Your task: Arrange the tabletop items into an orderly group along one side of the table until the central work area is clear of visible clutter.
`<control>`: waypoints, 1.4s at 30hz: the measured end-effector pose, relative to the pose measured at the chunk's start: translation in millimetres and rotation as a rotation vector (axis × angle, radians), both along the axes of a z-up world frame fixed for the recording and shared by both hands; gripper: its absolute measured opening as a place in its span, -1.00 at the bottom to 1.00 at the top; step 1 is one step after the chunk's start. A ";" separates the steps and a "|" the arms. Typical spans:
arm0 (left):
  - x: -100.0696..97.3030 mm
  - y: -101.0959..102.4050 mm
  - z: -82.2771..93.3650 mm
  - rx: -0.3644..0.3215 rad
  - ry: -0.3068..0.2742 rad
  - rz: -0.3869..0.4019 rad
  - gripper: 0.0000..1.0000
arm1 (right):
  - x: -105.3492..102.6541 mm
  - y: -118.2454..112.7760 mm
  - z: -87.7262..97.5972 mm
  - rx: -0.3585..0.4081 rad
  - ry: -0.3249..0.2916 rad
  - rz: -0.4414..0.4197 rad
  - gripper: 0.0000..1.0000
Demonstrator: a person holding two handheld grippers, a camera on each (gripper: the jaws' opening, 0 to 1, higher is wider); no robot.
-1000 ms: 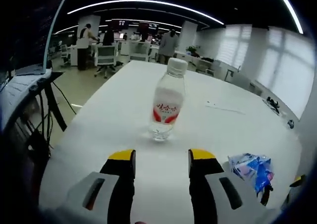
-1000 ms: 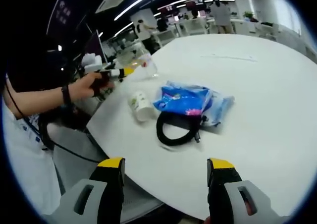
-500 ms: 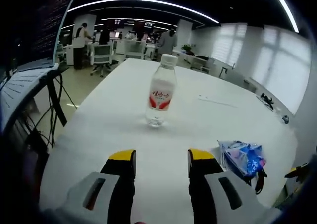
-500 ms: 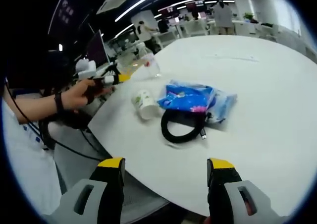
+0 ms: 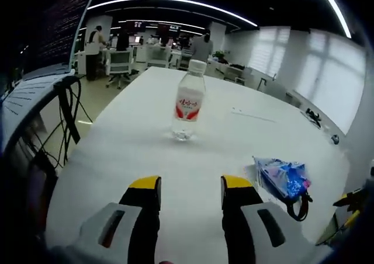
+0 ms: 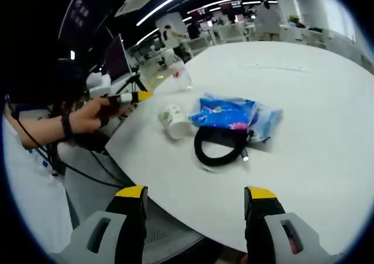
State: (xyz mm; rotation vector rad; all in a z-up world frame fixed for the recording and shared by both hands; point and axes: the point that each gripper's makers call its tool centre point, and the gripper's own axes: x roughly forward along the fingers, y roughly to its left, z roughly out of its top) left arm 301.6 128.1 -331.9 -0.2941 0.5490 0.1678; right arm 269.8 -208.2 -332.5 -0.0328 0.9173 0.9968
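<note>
Standing upright on the white bench [image 5: 140, 153] in the left gripper view is a clear plastic water bottle [image 5: 188, 100] with a white cap and a red-and-white label whose characters are too small to read. It sits ahead of the left tongs [image 5: 190, 185], whose yellow-tipped jaws are parted with nothing between them and are held apart from the bottle. Toward the right of that view lies a crinkled blue snack packet [image 5: 282, 178] with pink print, its writing not legible, and a loop of black cable [image 5: 298, 202] peeks out just beside it. In the right gripper view the right tongs [image 6: 197, 194] are spread wide and empty, held over the near edge of the bench [image 6: 304, 141]. Beyond them the black cable [image 6: 221, 147] lies coiled in a ring, touching the blue snack packet [image 6: 228, 113], which rests on a paler clear wrapper. Just left of the packet a white paper cup [image 6: 174, 121] with a faint green pattern lies on its side. Farther back near the bench edge stands the water bottle [image 6: 180, 75], with the left tongs [image 6: 140, 96] held in a person's hand [image 6: 93, 113] near it. A thin white strip [image 6: 274, 68] lies well apart from the rest on the far bench surface.
</note>
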 end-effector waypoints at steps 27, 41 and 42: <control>42.8 7.8 15.0 -0.005 -0.028 -0.008 -0.22 | 0.7 -6.5 -1.9 -0.005 0.009 -0.028 0.37; 131.7 39.1 74.3 0.074 -0.141 -0.031 -0.27 | 6.6 -18.0 -1.6 -0.013 0.011 -0.064 0.37; 132.0 39.8 75.5 0.078 -0.144 -0.030 -0.28 | 6.8 -18.3 -1.7 -0.015 0.012 -0.066 0.37</control>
